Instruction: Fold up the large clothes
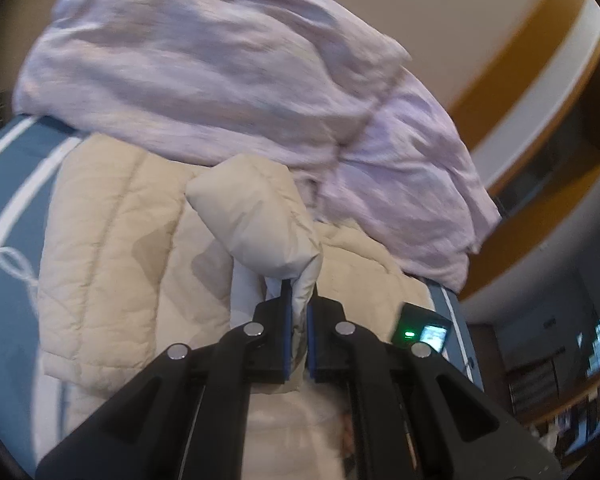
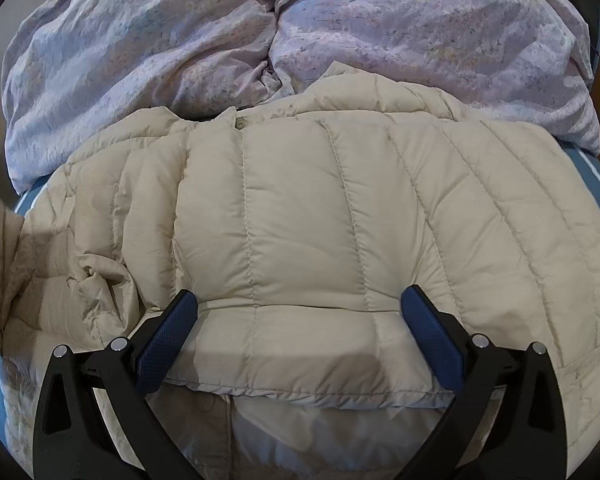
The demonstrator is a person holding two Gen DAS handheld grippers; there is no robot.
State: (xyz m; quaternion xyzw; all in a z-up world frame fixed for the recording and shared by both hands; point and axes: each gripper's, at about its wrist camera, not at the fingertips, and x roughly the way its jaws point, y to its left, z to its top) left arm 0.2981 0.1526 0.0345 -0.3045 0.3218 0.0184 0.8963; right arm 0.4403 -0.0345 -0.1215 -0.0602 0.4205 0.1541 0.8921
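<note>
A beige quilted puffer jacket [image 2: 320, 216] lies spread on a blue bed cover, with one panel folded over its middle. My left gripper [image 1: 298, 300] is shut on a puffy edge of the jacket [image 1: 256, 216], which stands lifted above the rest of the garment [image 1: 108, 248]. My right gripper [image 2: 300, 312] hangs open low over the folded panel, its blue pads [image 2: 168, 340] on either side of the hem, with nothing pressed between them. At the left edge of the right wrist view a raised part of the jacket [image 2: 4, 264] is blurred.
A crumpled lilac duvet [image 2: 260, 32] is heaped right behind the jacket [image 1: 220, 72]. The blue bed cover with white stripes [image 1: 4, 184] shows at the left. A small device with a green light [image 1: 424, 330] sits at the right, beside an orange and white wall [image 1: 520, 80].
</note>
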